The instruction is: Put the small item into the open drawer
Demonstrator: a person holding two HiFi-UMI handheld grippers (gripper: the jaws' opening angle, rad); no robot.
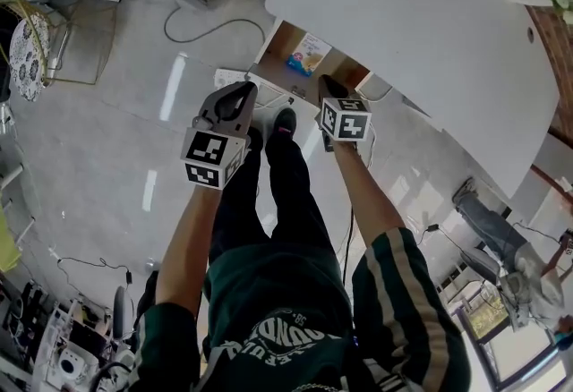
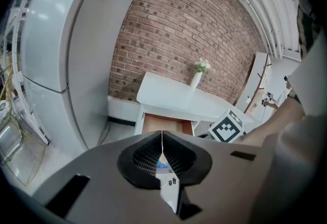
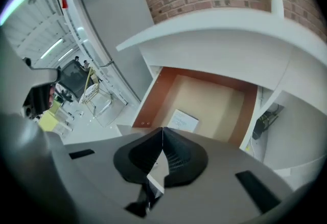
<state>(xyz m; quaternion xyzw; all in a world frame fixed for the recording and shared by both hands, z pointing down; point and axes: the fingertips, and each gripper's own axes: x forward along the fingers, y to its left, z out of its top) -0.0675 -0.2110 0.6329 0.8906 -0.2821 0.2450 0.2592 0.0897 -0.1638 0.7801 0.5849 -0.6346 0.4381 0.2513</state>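
The wooden drawer (image 1: 279,48) stands pulled open under the white table (image 1: 421,23). A small flat white item with blue print (image 1: 310,54) lies on the drawer's floor, and the right gripper view shows the item (image 3: 183,119) near the front left corner of the drawer (image 3: 214,103). My left gripper (image 1: 242,92) hangs in front of the drawer, shut and holding nothing. My right gripper (image 1: 329,81) hovers at the drawer's front edge, just above the item, also shut and holding nothing. In the left gripper view the jaws (image 2: 162,134) meet before the drawer (image 2: 166,125).
A vase of flowers (image 2: 198,75) stands on the table by the brick wall (image 2: 194,23). A tall grey fridge (image 2: 56,39) is left of the table. A cable (image 1: 206,23) loops on the floor, a wire rack (image 1: 31,41) stands far left. The person's shoes (image 1: 284,122) are before the drawer.
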